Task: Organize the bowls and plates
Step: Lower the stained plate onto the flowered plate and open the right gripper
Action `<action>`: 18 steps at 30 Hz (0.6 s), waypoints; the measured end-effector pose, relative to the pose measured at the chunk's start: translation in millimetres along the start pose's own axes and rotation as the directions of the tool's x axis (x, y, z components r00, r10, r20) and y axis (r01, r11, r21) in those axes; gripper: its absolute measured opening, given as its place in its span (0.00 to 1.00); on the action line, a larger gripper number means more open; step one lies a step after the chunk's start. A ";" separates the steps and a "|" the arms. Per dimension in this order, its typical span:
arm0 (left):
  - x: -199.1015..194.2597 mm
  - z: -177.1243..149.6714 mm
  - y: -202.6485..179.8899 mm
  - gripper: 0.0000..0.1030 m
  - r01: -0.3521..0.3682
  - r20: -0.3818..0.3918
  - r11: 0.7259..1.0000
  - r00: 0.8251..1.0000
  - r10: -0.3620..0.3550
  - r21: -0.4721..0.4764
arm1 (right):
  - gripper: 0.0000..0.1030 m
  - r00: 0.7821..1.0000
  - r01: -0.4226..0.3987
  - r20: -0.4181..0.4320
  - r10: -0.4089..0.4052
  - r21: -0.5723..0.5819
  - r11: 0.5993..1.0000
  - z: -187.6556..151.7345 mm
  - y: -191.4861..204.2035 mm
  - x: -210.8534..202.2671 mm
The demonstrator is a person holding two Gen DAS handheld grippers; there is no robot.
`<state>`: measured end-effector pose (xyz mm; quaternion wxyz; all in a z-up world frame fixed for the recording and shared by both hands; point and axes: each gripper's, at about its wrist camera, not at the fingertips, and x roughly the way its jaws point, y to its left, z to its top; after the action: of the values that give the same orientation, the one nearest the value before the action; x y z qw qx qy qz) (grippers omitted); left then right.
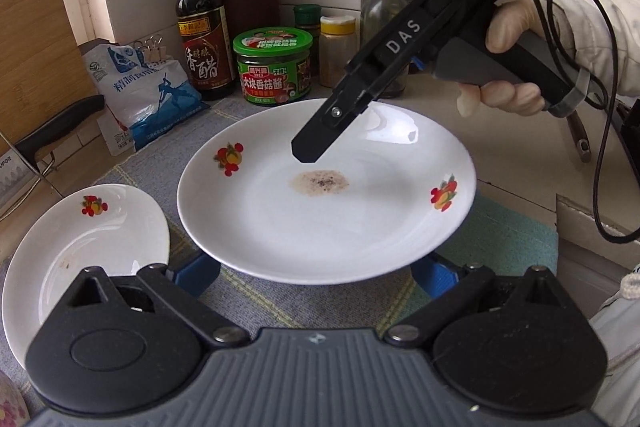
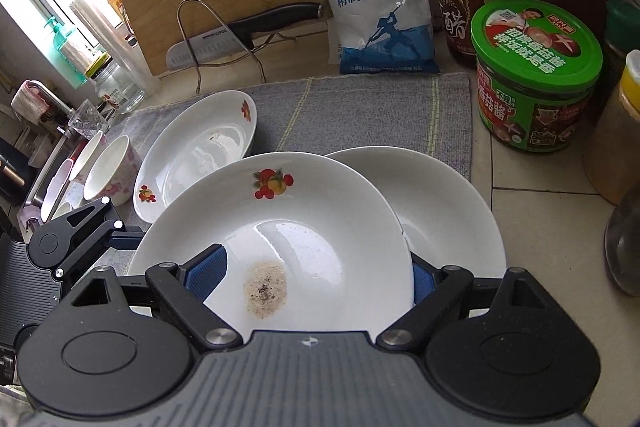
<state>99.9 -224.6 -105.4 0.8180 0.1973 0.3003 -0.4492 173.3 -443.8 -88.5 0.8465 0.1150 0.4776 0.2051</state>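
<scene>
Left hand-held gripper (image 1: 316, 273) spread wide around the near rim of a stained plate (image 1: 326, 195), right hand-held gripper (image 2: 318, 277) wide apart straddling its opposite rim, plate held above the mat (image 2: 360, 111), second plate (image 2: 200, 151) beside, bowls (image 2: 110, 169) beyond.

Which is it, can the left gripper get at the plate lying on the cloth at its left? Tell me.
Probably yes. That plate lies uncovered on the cloth right beside the left gripper, whose jaws look open. The stained plate sits ahead, not between them.
</scene>
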 end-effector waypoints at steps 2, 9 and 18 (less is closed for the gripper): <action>3.1 1.8 0.8 0.98 0.001 -0.001 1.000 1.000 -0.001 0.001 | 0.91 1.000 0.001 -0.002 -0.001 0.007 1.000 -0.1 -4.2 1.6; 13.9 8.2 0.7 0.98 0.008 -0.003 1.000 1.000 -0.007 0.016 | 0.91 1.000 0.010 -0.005 -0.010 0.029 1.000 -3.0 -16.6 4.4; 25.9 12.1 0.0 0.98 0.020 -0.017 0.999 1.000 -0.020 0.047 | 0.91 1.000 0.029 -0.007 -0.029 0.052 0.998 -8.4 -27.3 2.6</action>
<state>114.5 -247.7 -113.8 0.8060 0.2174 0.2984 -0.4627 173.7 -467.0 -105.5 0.8446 0.1294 0.4870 0.1809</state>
